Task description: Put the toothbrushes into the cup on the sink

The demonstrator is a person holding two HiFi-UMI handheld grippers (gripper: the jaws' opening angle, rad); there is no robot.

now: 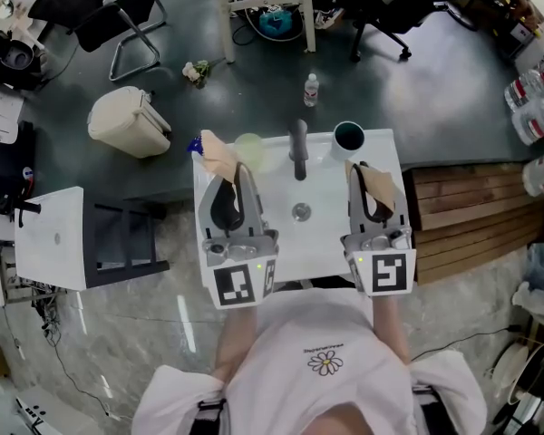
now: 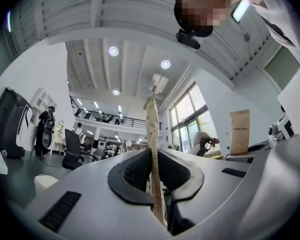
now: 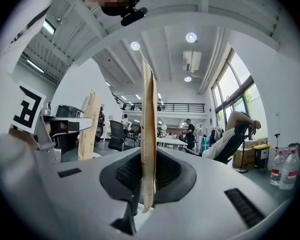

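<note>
L gripper [image 2: 152, 156] clamps a paper-wrapped toothbrush [image 1: 219, 155], R gripper [image 3: 147, 166] clamps a second toothbrush [image 1: 379, 184], both over white sink [image 1: 326, 234]. Ends stick out fwd, prob. for dropping into dark cup [image 1: 348, 136] at sink's back corner.

On the sink [image 1: 325, 243], tap [image 1: 298, 148] at twelve o'clock from the drain [image 1: 301, 211], cup [image 1: 349, 137] at one; bottle [image 1: 311, 90] beyond, on the floor [image 1: 208, 25].

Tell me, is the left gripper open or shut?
Shut: the left gripper pinches a thin brown paper packet between its jaws.
</note>
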